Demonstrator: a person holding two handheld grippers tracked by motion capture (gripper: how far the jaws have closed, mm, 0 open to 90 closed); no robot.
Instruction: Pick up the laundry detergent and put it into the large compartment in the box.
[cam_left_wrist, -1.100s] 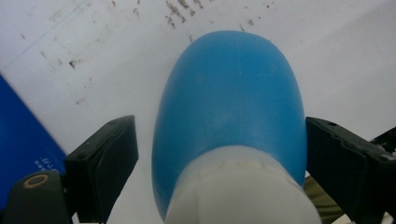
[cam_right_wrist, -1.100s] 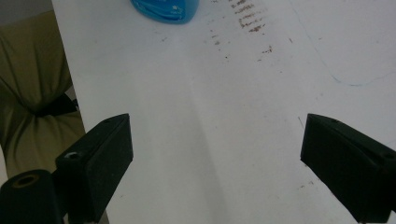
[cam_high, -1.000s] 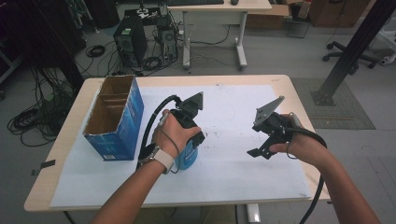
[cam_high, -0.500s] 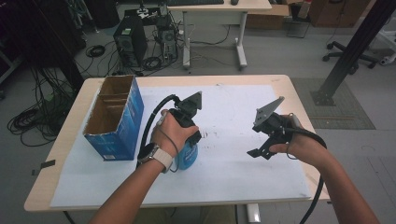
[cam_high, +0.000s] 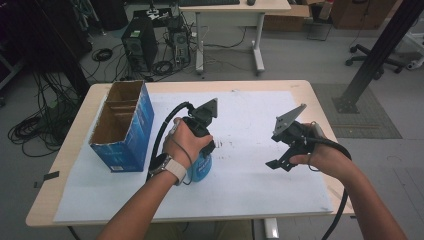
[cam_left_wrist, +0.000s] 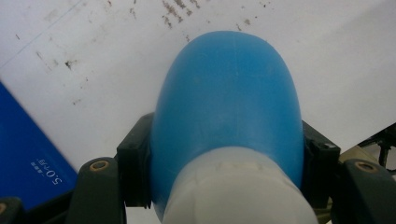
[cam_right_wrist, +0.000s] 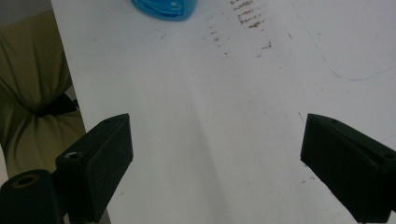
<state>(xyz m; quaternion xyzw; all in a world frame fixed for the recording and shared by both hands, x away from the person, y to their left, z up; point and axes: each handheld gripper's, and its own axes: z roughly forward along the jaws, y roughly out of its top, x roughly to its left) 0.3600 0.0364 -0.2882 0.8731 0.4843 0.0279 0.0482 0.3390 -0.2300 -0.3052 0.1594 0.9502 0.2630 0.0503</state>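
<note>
the blue bottle is clamped between the jaws of the left hand-held gripper, which have just been closing onto it; the pads are seen pressed against both flanks of the blue body, just beyond the white part nearest the camera. in the high view the bottle rests on the white sheet of the surface, near the front, well apart from the open blue cardboard box to its left. the right hand-held gripper is held with its jaws wide apart and nothing between them, above bare sheet to the right of the bottle.

the step in hand is judged to be the securing of the grasp before a lift. it is best done with the squeeze kept even, since the rounded, smooth body could slip out. the lift should be made straight up, and the bottle kept level while it is carried, perhaps toward the box, whose compartments look narrow. the free gripper is best kept clear of the path.
</note>
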